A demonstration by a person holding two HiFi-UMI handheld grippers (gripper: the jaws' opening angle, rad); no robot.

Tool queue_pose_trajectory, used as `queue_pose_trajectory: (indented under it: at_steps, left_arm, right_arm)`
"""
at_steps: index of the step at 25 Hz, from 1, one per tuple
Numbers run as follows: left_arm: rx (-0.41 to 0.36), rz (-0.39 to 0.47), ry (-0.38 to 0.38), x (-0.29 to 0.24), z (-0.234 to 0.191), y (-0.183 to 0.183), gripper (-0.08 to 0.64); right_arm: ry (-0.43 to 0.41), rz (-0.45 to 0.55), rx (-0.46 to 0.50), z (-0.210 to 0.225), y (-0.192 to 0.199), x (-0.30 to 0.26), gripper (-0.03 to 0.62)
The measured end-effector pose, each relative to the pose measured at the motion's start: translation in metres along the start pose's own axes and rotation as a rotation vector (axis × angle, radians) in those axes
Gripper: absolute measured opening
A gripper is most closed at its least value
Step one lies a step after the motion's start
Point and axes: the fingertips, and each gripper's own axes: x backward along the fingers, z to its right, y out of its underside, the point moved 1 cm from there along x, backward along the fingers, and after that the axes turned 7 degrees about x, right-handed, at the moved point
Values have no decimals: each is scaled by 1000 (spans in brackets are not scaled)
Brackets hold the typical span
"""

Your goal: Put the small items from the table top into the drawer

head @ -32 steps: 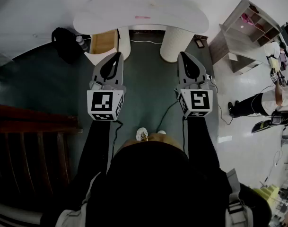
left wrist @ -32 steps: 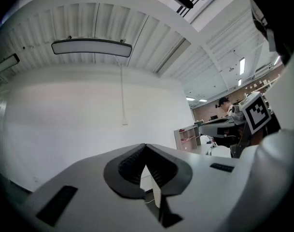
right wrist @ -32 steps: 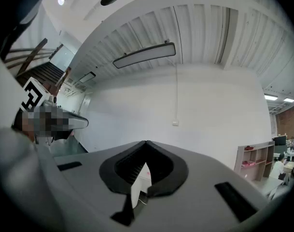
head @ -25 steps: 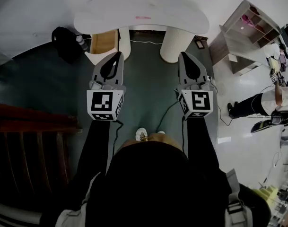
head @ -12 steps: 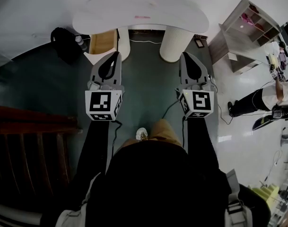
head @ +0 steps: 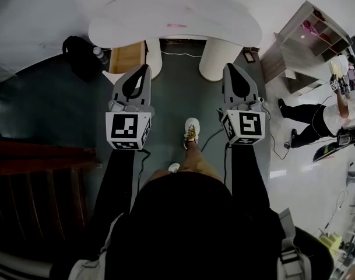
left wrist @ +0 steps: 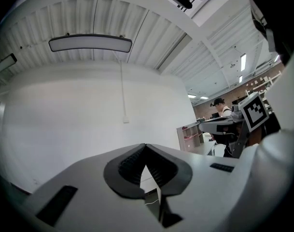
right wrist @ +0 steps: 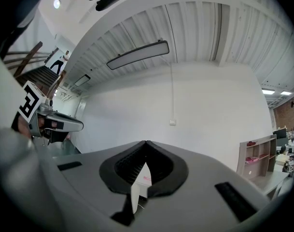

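A white kidney-shaped table (head: 136, 16) on two round legs stands ahead. On its top lie a thin pink item (head: 177, 25) and a tiny faint one (head: 190, 7). An open drawer with a wooden inside (head: 126, 56) sticks out beside the left leg. My left gripper (head: 143, 70) and right gripper (head: 229, 69) are held level side by side, short of the table, over the dark floor. Both are shut with nothing in them; the tips meet in the left gripper view (left wrist: 146, 146) and the right gripper view (right wrist: 146, 143). The pink item (right wrist: 147, 178) peeks through below the right jaws.
A black bag (head: 78, 51) and a bottle (head: 97, 52) sit on the floor left of the drawer. A wooden stair rail (head: 37, 174) runs along the left. An open shelf unit (head: 308, 39) and another person (head: 317, 118) are at the right. My foot (head: 191, 130) is forward.
My foot has swung forward between the arms. The table and drawer sit slightly lower and nearer in the head view. Both grippers stay shut and side by side.
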Motion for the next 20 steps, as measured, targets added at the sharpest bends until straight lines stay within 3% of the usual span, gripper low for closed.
queue_pose_trajectory:
  at_steps: [20]
  left_arm:
    - [-8,-38,-80,-184,-64,12,15]
  right_arm:
    - [-103,43,-40,82,40,-203,26]
